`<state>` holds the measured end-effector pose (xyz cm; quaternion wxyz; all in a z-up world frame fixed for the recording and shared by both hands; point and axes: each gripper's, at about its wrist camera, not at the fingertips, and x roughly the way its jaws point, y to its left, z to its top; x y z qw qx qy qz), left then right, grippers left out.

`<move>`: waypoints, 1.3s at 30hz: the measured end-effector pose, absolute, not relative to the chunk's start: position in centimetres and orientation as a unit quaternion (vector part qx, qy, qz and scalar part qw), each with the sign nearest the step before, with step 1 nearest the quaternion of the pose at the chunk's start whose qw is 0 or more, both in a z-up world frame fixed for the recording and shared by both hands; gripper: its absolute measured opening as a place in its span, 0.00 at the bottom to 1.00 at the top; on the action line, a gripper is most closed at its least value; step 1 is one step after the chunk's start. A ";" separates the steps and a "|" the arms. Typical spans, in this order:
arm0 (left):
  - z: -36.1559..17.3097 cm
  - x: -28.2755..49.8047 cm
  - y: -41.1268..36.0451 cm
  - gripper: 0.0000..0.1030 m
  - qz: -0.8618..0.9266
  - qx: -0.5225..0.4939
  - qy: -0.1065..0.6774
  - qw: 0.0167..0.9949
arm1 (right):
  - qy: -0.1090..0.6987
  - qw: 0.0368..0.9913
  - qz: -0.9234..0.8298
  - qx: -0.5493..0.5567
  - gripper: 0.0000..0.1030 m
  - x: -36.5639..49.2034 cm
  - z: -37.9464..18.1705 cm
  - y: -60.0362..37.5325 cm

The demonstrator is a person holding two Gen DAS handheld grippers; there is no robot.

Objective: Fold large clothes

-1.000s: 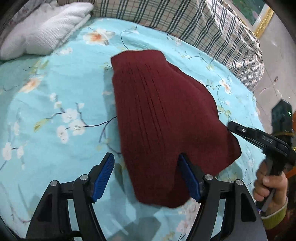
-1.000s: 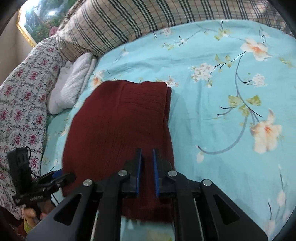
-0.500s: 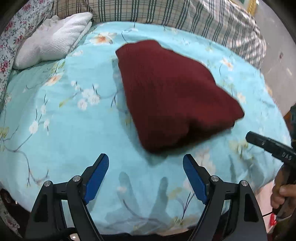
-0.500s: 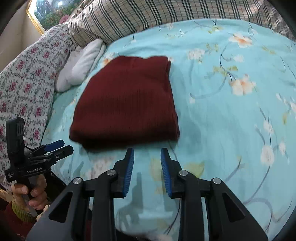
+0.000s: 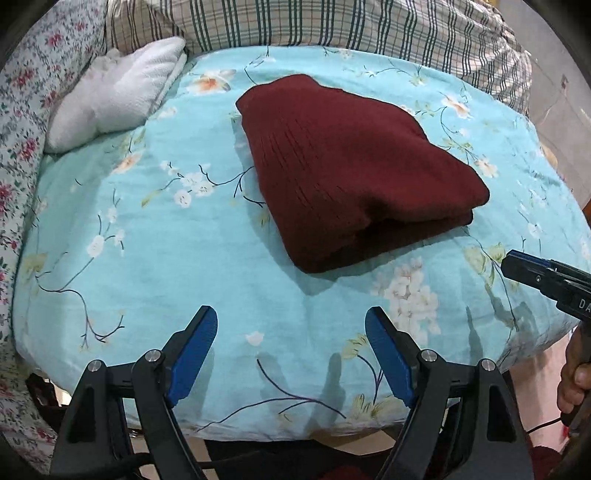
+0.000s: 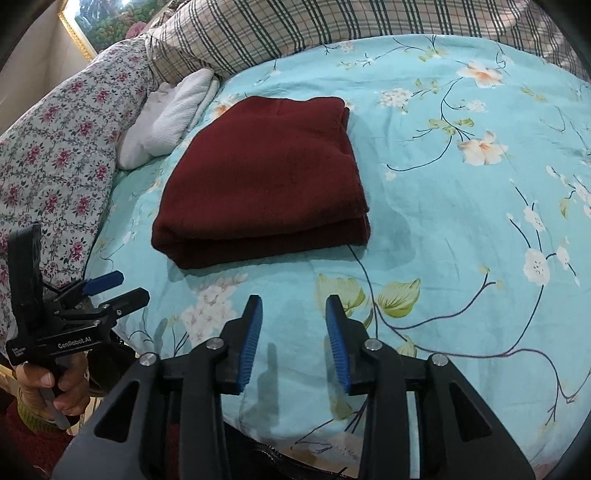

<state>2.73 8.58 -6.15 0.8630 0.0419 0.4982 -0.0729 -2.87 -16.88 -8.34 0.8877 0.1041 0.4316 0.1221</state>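
The left gripper, marked "GenRobot.AI", and the right gripper both hang with fingers apart, holding nothing, just short of the folded maroon sweater lying on the flowered bedsheet.

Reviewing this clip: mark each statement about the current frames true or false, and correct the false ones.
1. The dark red garment lies folded on the bedsheet. True.
2. The right gripper is clamped on the garment. False: it is open, short of the garment.
3. The left gripper is open and holds nothing. True.
4. A white pillow sits on top of the garment. False: it lies apart, near the plaid bedding.
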 end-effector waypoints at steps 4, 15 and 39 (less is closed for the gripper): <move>-6.0 2.3 8.5 0.80 -0.069 0.055 0.495 0.864 | 0.432 0.888 0.122 0.103 0.38 -3.7 -8.7 -16.5; -4.5 0.9 8.9 0.80 -0.055 0.067 0.465 0.881 | 0.425 0.891 0.128 0.095 0.45 -5.9 -9.0 -15.7; -1.9 7.1 10.0 0.85 -0.078 -0.018 0.444 0.893 | 0.391 0.906 0.120 0.110 0.57 -1.5 -6.6 -17.5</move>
